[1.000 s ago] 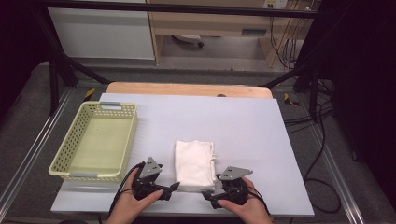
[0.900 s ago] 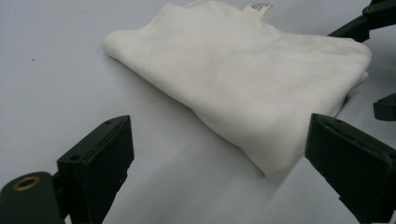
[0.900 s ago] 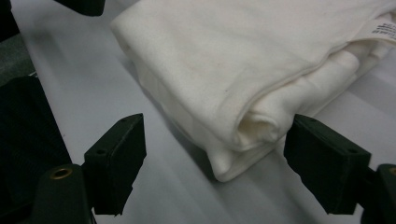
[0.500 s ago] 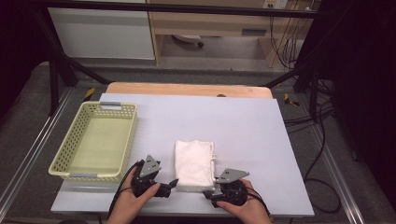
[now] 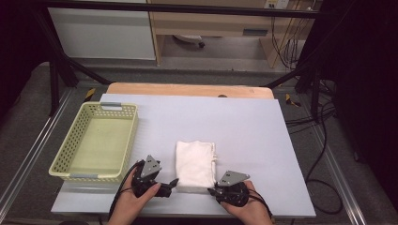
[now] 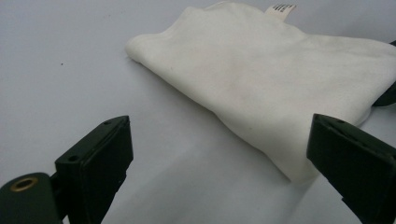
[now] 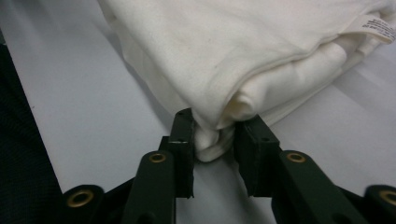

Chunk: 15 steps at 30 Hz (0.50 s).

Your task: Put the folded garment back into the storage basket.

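Note:
A folded white cloth (image 5: 195, 161) lies near the front of the grey table (image 5: 244, 117). My right gripper (image 5: 212, 191) is at the cloth's near right corner. In the right gripper view its jaws have just been closing, and the right gripper (image 7: 214, 135) now pinches that corner of the cloth (image 7: 243, 46) between its pads. My left gripper (image 5: 174, 182) sits low at the near left corner. In the left gripper view, the left gripper (image 6: 219, 140) is open wide and the cloth (image 6: 261, 70) lies ahead with its edge reaching between the jaws, untouched.
A pale yellow mesh basket (image 5: 61, 161) stands at the left of the table with nothing in it. A small label (image 7: 378, 25) is sewn on the cloth's far edge. Cables trail over the floor at the right.
The right gripper's jaws have drawn together on the cloth's near right corner. Both hands have stayed where they were, and the cloth has not shifted.

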Motion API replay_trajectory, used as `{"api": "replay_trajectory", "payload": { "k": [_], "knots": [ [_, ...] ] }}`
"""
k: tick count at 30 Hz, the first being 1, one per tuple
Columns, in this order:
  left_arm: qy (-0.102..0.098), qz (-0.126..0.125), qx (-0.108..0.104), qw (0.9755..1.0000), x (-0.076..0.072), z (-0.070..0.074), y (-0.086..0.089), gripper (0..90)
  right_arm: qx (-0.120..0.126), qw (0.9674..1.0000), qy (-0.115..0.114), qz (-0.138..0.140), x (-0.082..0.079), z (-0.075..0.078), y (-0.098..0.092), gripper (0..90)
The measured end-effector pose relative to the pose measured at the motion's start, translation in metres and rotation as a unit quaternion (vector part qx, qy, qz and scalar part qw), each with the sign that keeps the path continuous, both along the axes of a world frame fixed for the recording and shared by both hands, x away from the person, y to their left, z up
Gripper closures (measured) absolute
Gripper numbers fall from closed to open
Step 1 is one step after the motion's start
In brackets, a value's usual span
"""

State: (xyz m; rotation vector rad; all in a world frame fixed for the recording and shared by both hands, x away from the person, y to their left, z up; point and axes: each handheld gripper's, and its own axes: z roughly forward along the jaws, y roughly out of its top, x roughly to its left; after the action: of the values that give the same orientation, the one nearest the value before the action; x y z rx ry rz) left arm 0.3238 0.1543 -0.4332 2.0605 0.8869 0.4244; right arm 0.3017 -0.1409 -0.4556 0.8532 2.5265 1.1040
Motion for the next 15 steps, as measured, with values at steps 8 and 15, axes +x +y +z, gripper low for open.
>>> {"api": "replay_trajectory", "payload": {
  "k": [8, 15],
  "knots": [
    [0.001, 0.006, 0.001, 1.0, 0.0028, -0.0003, 0.0015, 7.3, 0.005, 0.9999, 0.004, 0.01, 0.0005, 0.0023, 0.0005, 83.0],
    [0.001, 0.004, 0.002, 1.0, 0.0025, -0.0003, 0.0015, 7.5, 0.02, 0.9992, 0.024, 0.024, -0.0027, 0.0065, -0.0011, 83.8]
  ]
}}
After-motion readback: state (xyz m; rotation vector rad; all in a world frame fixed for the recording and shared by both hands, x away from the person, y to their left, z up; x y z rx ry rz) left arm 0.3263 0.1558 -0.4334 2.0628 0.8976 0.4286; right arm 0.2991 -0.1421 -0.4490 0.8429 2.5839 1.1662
